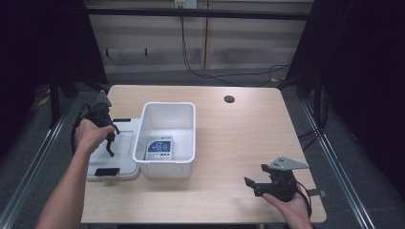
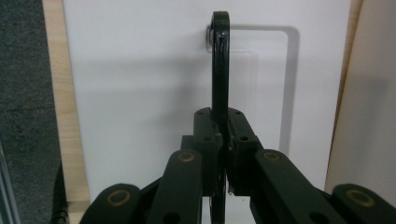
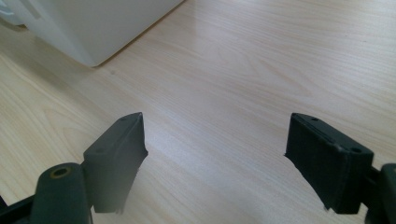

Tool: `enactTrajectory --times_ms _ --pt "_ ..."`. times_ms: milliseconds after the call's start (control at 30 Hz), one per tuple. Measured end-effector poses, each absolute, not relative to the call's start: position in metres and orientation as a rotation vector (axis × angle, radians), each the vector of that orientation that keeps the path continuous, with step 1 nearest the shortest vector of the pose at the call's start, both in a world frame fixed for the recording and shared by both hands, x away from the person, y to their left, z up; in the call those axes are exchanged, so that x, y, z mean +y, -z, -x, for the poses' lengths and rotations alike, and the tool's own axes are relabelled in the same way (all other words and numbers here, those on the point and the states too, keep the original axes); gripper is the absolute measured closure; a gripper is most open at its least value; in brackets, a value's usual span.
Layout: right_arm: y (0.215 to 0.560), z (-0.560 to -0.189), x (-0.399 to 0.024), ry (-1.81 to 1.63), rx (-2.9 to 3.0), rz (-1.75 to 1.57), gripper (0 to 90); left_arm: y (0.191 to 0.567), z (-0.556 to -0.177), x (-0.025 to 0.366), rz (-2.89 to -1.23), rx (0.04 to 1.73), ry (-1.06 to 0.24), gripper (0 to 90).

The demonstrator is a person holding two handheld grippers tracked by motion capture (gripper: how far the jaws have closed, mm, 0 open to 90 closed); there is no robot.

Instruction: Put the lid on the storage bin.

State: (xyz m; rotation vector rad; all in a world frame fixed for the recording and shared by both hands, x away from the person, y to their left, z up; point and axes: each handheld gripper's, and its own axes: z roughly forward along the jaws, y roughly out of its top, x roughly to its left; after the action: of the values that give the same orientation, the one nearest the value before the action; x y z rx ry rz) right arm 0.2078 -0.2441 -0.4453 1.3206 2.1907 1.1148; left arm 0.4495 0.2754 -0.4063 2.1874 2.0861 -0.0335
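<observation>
A white bin [image 1: 167,106] stands mid-table with a blue-and-white card [image 1: 160,149] flat on its floor. Its white lid [image 1: 125,143] lies flat just left of it. My left gripper [image 1: 111,149] points down at the lid. In the left gripper view the left gripper [image 2: 223,122] is shut on a thin black latch handle [image 2: 220,60] that stands up from the lid [image 2: 140,93]. My right gripper [image 1: 251,183] hovers open near the front right of the table. In the right gripper view the right gripper [image 3: 215,140] has nothing between its jaws, only bare wood.
Two more black latches sit on the lid, one at its near edge [image 1: 107,171] and one at its far edge [image 1: 122,120]. A round cable hole [image 1: 229,99] is at the back of the table. The bin's corner [image 3: 93,23] lies ahead of the right gripper.
</observation>
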Motion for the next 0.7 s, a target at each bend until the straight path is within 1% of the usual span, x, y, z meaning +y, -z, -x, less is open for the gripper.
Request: enactTrajectory --times_ms 100,333,700 --pt "0.445 -0.208 -0.244 -1.113 2.190 -1.323 19.0 0.398 -0.447 0.279 -2.201 2.057 0.044 84.9" --pt "0.445 -0.208 -0.244 -1.115 2.195 -1.317 18.9 0.382 -0.441 0.285 -2.193 2.039 0.009 84.9" --pt "0.445 -0.208 -0.244 -1.110 2.201 -1.315 18.9 0.368 -0.436 0.288 -2.213 2.004 -0.006 84.9"
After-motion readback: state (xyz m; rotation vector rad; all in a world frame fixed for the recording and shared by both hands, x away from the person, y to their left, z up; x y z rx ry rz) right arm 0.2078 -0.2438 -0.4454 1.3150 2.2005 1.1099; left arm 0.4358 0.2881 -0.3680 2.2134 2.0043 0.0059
